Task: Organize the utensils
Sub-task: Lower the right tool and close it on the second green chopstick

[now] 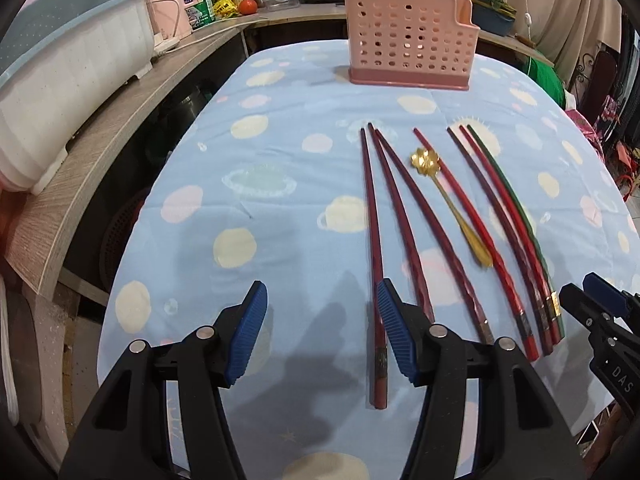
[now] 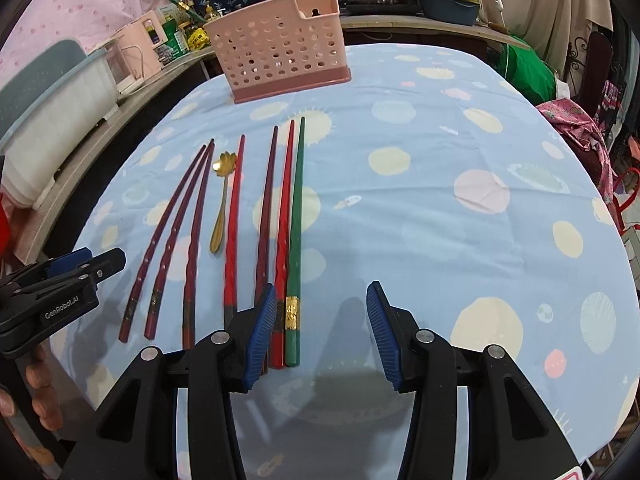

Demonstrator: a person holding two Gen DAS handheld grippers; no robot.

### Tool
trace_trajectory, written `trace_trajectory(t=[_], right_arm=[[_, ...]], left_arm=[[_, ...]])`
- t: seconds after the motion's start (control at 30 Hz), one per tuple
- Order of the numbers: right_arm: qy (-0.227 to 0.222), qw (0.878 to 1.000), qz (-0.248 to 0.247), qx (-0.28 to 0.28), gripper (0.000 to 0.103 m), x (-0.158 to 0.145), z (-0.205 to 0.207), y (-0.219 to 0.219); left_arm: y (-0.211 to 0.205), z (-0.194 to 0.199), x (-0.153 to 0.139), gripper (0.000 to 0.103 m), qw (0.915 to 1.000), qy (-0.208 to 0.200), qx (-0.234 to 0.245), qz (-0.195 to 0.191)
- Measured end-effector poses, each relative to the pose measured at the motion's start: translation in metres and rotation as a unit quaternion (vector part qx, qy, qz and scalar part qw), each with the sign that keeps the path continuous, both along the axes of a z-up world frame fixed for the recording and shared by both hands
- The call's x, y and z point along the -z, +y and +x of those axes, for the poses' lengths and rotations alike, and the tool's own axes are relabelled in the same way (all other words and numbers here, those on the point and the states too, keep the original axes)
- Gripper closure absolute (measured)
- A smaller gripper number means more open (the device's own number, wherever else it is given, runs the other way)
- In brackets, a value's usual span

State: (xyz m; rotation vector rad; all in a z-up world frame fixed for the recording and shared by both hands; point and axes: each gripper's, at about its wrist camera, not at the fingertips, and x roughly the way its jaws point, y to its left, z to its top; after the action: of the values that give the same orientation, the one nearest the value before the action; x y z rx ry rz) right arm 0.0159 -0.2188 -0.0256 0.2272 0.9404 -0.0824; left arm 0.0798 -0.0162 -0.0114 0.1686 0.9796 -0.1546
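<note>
Several chopsticks lie side by side on the blue spotted tablecloth (image 1: 280, 184): dark maroon ones (image 1: 370, 216), red ones (image 2: 234, 220) and a green one (image 2: 296, 220). A gold spoon (image 1: 448, 204) with a flower-shaped bowl lies among them. A pink perforated holder (image 1: 408, 40) stands upright at the far end. My left gripper (image 1: 321, 286) hangs open over bare cloth just left of the row, nothing between its fingers. My right gripper (image 2: 322, 287) is open above the near ends of the rightmost chopsticks, the green one just inside its left finger.
A white and teal dish rack (image 1: 60, 92) sits on the wooden counter (image 1: 120, 120) to the left. Pots, bottles and a pink box crowd the back shelf. Pink cloth (image 2: 576, 128) and green fabric (image 2: 524, 68) lie off the table's right edge. Fingers of a hand (image 2: 40, 380) hold the left gripper.
</note>
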Motion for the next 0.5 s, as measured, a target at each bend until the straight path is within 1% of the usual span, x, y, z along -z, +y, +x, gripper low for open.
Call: trace_trajectory(t=[0.17, 0.37, 0.5], right_arm=[[0.006, 1.000, -0.003, -0.001, 0.060, 0.007, -0.002, 0.001], [0.000, 1.000, -0.010, -0.004, 0.062, 0.007, -0.003, 0.002], [-0.001, 1.000, -0.015, -0.004, 0.068, 0.008, -0.005, 0.001]], left_arm=[[0.001, -0.004, 0.009, 0.049, 1.0000, 0.008, 0.001, 0.003], [0.003, -0.006, 0.015, 0.049, 0.9999, 0.013, 0.001, 0.008], [0.007, -0.006, 0.017, 0.049, 0.9998, 0.017, -0.002, 0.009]])
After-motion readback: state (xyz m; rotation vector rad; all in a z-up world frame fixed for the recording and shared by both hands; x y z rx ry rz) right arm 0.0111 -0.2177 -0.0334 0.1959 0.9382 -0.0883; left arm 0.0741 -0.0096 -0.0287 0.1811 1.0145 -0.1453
